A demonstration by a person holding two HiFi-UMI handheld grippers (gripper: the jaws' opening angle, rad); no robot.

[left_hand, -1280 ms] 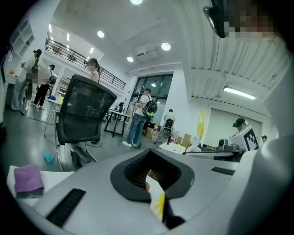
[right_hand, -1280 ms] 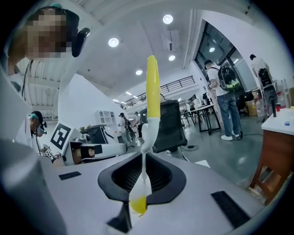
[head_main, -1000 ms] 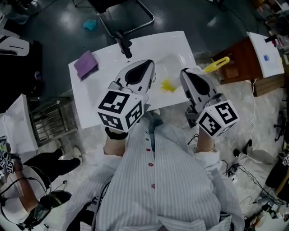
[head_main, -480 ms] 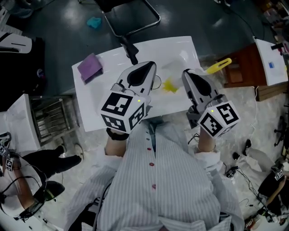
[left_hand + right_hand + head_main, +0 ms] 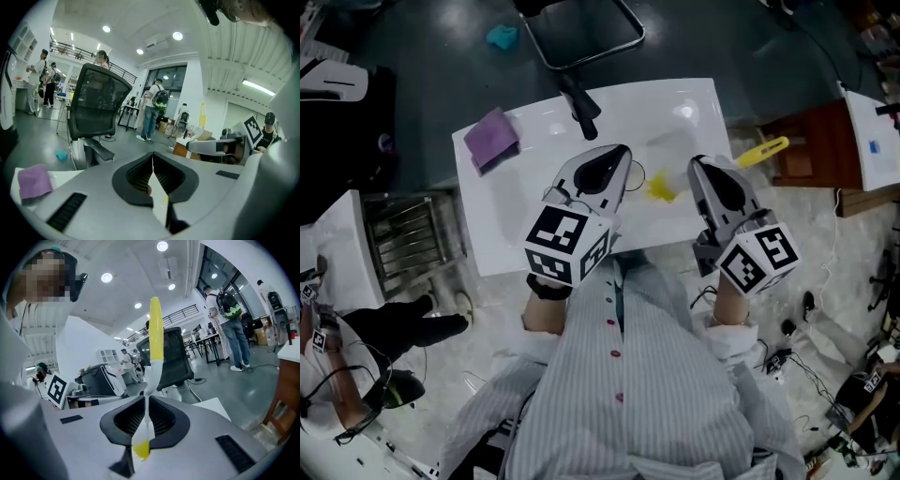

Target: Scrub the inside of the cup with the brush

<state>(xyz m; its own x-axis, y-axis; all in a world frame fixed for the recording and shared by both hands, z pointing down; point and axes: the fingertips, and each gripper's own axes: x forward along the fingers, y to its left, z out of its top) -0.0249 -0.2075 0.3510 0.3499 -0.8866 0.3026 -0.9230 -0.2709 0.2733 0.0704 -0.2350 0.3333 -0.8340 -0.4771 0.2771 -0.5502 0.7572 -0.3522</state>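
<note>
Claws two: left claw (image 5: 153,163) fully closed; right claw (image 5: 148,404) clamped on one brush (image 5: 156,333); one purple cloth (image 5: 492,139).

The worktop (image 5: 506,225) lies bare at its near left and in the far right corner. A cloth (image 5: 492,139) takes the far left. A chair arm (image 5: 581,108) overhangs the far edge. The brush (image 5: 762,151) juts out past the right edge.

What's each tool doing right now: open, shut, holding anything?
Left tool: closed on a thin clear wall, apparently the cup.
Right tool: closed on the brush.
</note>
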